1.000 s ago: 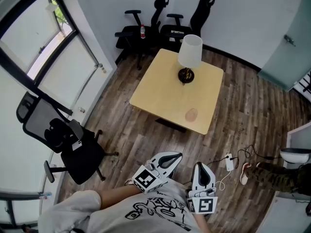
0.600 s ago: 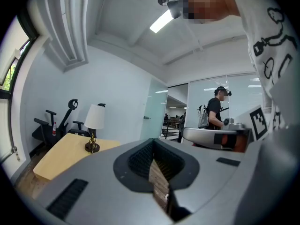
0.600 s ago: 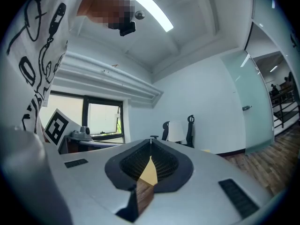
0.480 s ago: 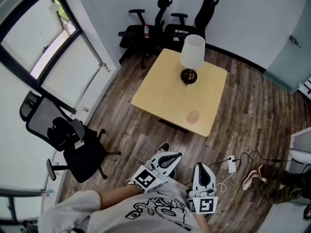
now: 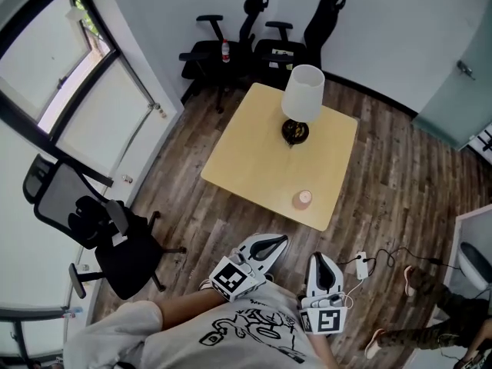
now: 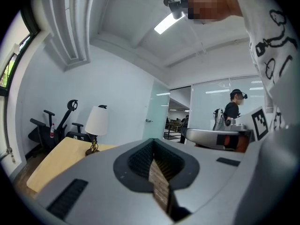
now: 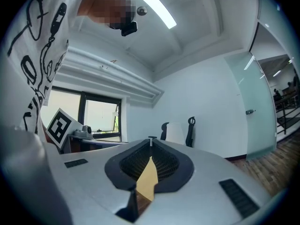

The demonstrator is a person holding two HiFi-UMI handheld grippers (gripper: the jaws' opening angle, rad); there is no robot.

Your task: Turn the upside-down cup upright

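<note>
A small pink cup (image 5: 303, 199) stands on the light wooden table (image 5: 254, 160), near its front right corner; I cannot tell from here which way up it is. Both grippers are held close to the person's body, well short of the table. The left gripper (image 5: 269, 247) is shut with nothing in it, its jaws meeting in the left gripper view (image 6: 154, 165). The right gripper (image 5: 320, 266) is also shut and empty, pointing level toward the table (image 7: 149, 161).
A white-shaded lamp (image 5: 300, 100) stands at the table's far side. Black office chairs (image 5: 254, 29) line the back wall, another chair (image 5: 100, 233) sits at the left by the window. A power strip with cables (image 5: 361, 264) lies on the floor at the right.
The view has drawn nearer to the table, and the cup now lies closer to both grippers. The grippers stay shut in front of the body.
</note>
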